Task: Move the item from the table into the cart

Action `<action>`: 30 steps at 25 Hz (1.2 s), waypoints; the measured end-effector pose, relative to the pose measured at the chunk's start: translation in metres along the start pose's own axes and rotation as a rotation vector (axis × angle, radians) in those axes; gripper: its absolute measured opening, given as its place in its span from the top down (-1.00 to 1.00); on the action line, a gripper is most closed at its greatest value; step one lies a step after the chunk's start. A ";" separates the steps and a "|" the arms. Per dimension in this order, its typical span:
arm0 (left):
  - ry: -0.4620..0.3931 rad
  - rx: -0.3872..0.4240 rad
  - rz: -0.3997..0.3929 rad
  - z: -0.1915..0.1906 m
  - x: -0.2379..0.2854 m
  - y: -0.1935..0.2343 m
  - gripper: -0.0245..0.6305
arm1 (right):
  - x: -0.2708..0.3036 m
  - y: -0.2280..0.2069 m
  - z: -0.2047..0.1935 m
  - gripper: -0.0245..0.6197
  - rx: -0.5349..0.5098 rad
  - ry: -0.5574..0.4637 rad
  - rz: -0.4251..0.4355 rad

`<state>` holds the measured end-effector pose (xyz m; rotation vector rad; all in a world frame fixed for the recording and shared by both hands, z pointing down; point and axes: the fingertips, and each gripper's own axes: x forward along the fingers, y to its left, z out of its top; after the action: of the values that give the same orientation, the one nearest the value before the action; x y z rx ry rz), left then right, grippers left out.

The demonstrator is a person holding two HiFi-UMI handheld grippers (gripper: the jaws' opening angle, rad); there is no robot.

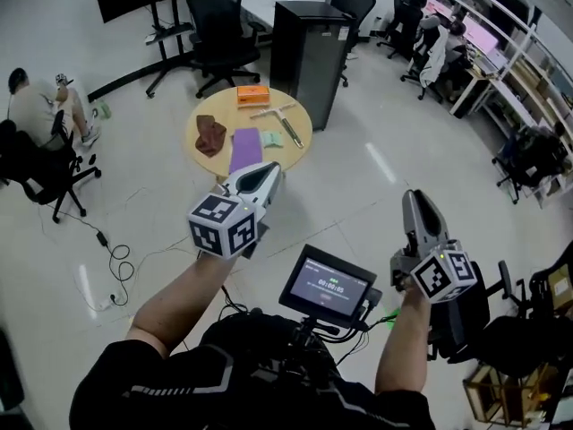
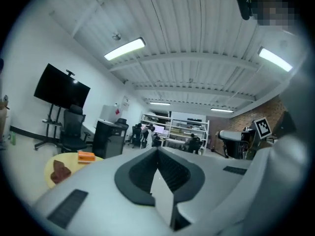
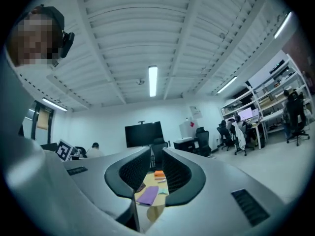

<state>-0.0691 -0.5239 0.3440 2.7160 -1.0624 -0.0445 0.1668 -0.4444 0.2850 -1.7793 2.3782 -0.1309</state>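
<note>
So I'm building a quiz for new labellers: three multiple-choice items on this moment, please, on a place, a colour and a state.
1. Where on the round table is the orange box? A) far edge, by the black cabinet B) near edge C) middle
2. What colour is the sheet beside the brown cloth? A) red B) white C) purple
3. How do the left gripper's jaws stand? A) wide apart B) together, empty C) on the cloth
Answers: 1 A, it sits nearest the cabinet; 2 C, plainly purple in the head view; 3 B, its own view shows them meeting on nothing.
</note>
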 end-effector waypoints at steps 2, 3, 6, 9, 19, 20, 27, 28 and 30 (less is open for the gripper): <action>-0.003 0.003 0.074 0.007 -0.014 0.068 0.91 | 0.061 0.027 -0.015 0.75 -0.001 0.024 0.055; -0.007 0.006 0.114 0.011 -0.019 0.099 0.87 | 0.091 0.039 -0.023 0.74 0.002 0.041 0.088; -0.011 0.002 0.229 0.016 -0.027 0.181 0.87 | 0.179 0.067 -0.050 0.56 0.009 0.107 0.191; -0.003 0.007 0.334 0.018 -0.012 0.256 0.79 | 0.272 0.075 -0.074 0.56 -0.016 0.163 0.291; 0.046 -0.016 0.565 0.049 0.047 0.407 0.63 | 0.503 0.091 -0.115 0.39 -0.043 0.280 0.560; 0.042 -0.023 0.576 0.054 0.056 0.426 0.63 | 0.528 0.091 -0.118 0.32 -0.040 0.295 0.569; 0.068 -0.030 0.583 0.035 0.090 0.539 0.51 | 0.646 0.092 -0.187 0.23 -0.037 0.372 0.543; 0.084 -0.037 0.574 0.035 0.093 0.573 0.51 | 0.677 0.101 -0.201 0.23 -0.039 0.389 0.522; 0.116 -0.047 0.543 0.037 0.103 0.634 0.51 | 0.733 0.116 -0.232 0.23 -0.038 0.436 0.479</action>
<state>-0.4200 -1.0526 0.4516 2.2666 -1.6889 0.1718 -0.1871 -1.1211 0.4332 -1.2353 3.0545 -0.4492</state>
